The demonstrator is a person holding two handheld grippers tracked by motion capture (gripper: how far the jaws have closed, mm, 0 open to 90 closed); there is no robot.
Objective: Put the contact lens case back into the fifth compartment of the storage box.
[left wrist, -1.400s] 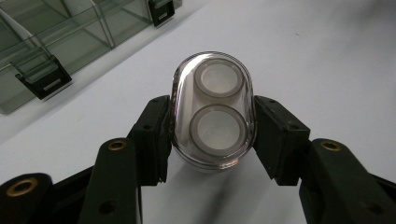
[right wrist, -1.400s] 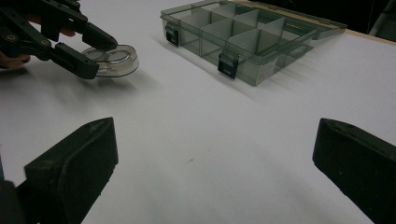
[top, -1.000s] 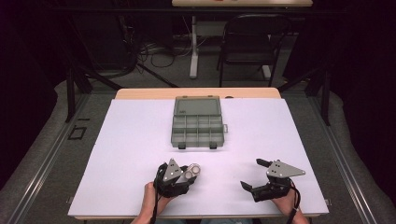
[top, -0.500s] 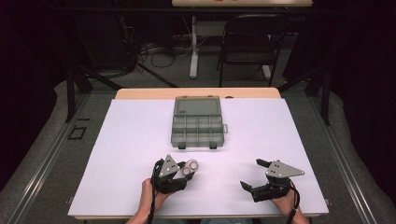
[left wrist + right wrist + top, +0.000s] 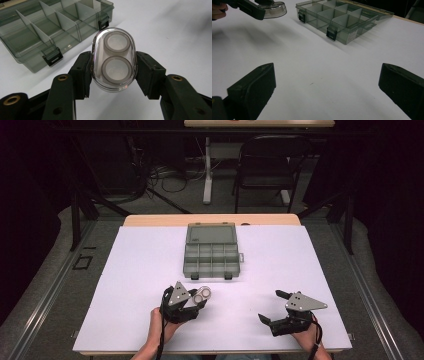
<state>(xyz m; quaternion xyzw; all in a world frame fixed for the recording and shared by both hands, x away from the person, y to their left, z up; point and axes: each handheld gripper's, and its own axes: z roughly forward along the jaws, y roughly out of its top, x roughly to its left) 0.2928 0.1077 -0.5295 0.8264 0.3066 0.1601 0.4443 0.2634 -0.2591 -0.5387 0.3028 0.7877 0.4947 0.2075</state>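
Note:
My left gripper (image 5: 199, 298) is shut on a clear oval case (image 5: 202, 294) near the table's front, left of centre. In the left gripper view the case (image 5: 113, 60) holds two white rings, and the black pads (image 5: 83, 72) press on both of its long sides. An open grey compartment box (image 5: 211, 251) lies at mid-table, its lid flat behind it; its dividers and latches (image 5: 52, 56) show beyond the case. My right gripper (image 5: 270, 306) rests low at the front right, open, with nothing between its jaws (image 5: 327, 82). The right gripper view also shows the case (image 5: 273, 8) at top left.
A white sheet (image 5: 300, 270) covers the table, with a wooden edge (image 5: 210, 219) at the far side. Beyond the table stand a black chair (image 5: 267, 165) and floor cables (image 5: 165, 175). The box's compartments (image 5: 337, 20) look empty.
The left gripper with the clear case has edged slightly toward the box. The right gripper has stayed in place.

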